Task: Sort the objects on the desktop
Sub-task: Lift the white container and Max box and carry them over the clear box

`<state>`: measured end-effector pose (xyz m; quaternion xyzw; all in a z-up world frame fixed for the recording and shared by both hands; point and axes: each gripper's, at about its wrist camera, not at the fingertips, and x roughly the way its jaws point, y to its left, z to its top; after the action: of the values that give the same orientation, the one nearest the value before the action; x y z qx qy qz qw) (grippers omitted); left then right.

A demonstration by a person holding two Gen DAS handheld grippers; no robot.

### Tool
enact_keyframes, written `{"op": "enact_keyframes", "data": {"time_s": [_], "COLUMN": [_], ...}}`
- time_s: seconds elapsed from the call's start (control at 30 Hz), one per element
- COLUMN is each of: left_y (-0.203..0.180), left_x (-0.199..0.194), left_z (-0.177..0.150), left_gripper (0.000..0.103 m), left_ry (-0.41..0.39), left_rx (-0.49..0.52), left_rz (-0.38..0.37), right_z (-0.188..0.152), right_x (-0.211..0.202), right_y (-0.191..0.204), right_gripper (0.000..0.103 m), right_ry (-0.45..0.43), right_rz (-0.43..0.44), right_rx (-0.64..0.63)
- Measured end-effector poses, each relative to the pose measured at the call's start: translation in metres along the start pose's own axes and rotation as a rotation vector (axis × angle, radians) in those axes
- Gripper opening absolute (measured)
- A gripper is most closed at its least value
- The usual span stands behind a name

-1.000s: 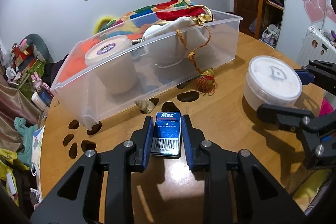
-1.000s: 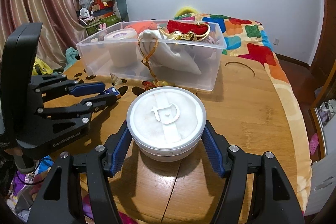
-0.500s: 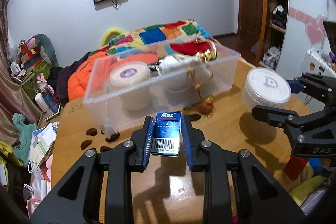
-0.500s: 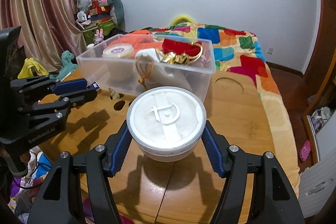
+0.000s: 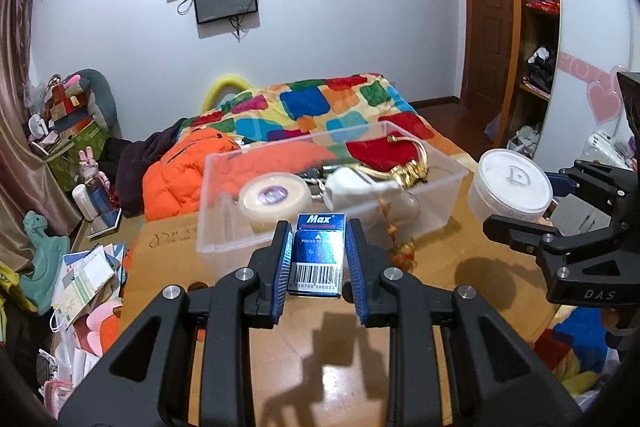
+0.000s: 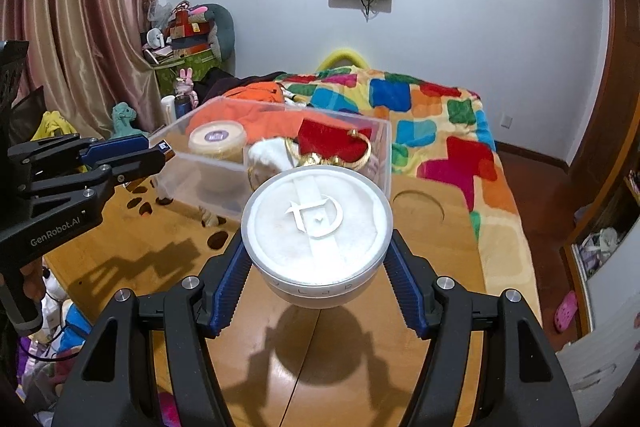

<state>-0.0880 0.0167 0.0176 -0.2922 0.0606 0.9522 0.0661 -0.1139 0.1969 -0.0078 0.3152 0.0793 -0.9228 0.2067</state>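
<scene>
Wooden tabletop now sits lower under both tools than 1 second ago: each load has been lifted clear. At lower centre, the left gripper clamps the blue Max box; the right gripper squeezes the round white container. Both look ready to go into the clear bin at mid-frame.
</scene>
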Motion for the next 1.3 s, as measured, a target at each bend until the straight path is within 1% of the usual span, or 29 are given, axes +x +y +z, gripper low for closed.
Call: {"op": "enact_keyframes", "data": {"time_s": [0.27,0.63,0.77,1.07,1.3], "left_y": [0.012,0.028,0.033,0.043,0.049], "left_x": [0.004,0.022,0.032,0.058,0.075], "left_z": [0.016,0.034,0.038,0.048,0.056], "left_gripper": [0.027,0.027,0.027,0.027,0.027], "left_ry": [-0.018,-0.024,-0.017,-0.001,0.003], "left_rx": [-0.030,-0.053,-0.055,-0.074,-0.070], "left_rz": [0.012,0.010,0.009,-0.005,-0.007], "right_z": [0.028,0.054,0.060,0.073,0.083], "right_x": [0.001,0.020,0.029,0.058,0.078], "right_y": [-0.001,0.000,0.001,-0.001,-0.001], "right_gripper": [0.062,0.062,0.062,0.062,0.062], "right_ry": [-0.045,-0.064,-0.064,-0.043,-0.033], "right_rz": [-0.005,0.003,-0.001,0.021,0.028], "right_rx": [-0.030,-0.053,-0.061,-0.064,-0.076]}}
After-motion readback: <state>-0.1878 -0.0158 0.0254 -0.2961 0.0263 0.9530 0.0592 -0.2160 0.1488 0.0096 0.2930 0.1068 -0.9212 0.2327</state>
